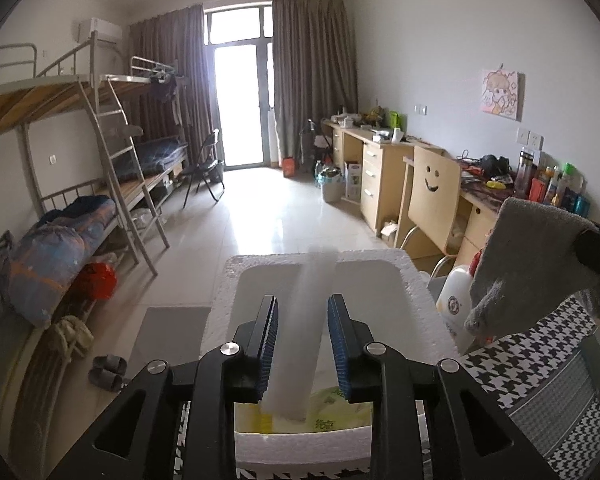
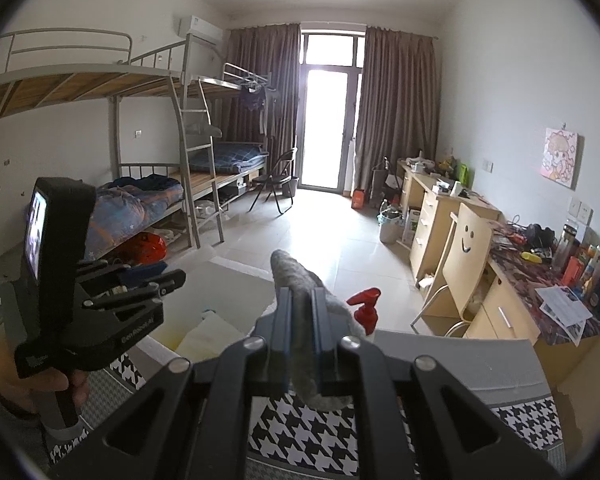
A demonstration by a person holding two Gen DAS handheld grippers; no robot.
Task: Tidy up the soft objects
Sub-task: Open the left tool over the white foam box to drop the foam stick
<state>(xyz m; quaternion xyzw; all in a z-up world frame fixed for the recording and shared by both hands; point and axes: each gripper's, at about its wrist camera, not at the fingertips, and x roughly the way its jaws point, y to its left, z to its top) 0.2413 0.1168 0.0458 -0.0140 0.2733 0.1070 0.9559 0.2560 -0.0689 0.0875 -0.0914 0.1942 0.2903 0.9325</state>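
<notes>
Between the spread pads of the left gripper (image 1: 303, 344): a long white roll (image 1: 300, 320), pale, slightly translucent and smeared with blur, standing roughly upright with a thin gap showing on each side, so not squeezed. Lower end of it down below the jaws, against a yellow-and-white packet (image 1: 332, 408) lying in the bottom. Around and beyond the jaws, a white foam box (image 1: 420, 280), thick-walled, grainy at the rim, open on top. Just right of the box, a white bottle (image 1: 456, 300) with a round label.

Pressed tight in the right gripper (image 2: 302, 320): a grey cloth (image 2: 296, 276), fuzzy and thick like towelling, folded into a narrow wad between the pads. Rounded top poking out ahead of the fingertips, the rest drooping limp below the jaws. Same cloth seen from the left wrist as a broad grey sheet hanging in soft folds to the right of the box.

Just right of these jaws, a red spray head (image 2: 366, 304). Underneath, a black-and-white houndstooth fabric (image 2: 308, 432). Far left, a hand (image 2: 32, 384) gripping the other tool's handle.
</notes>
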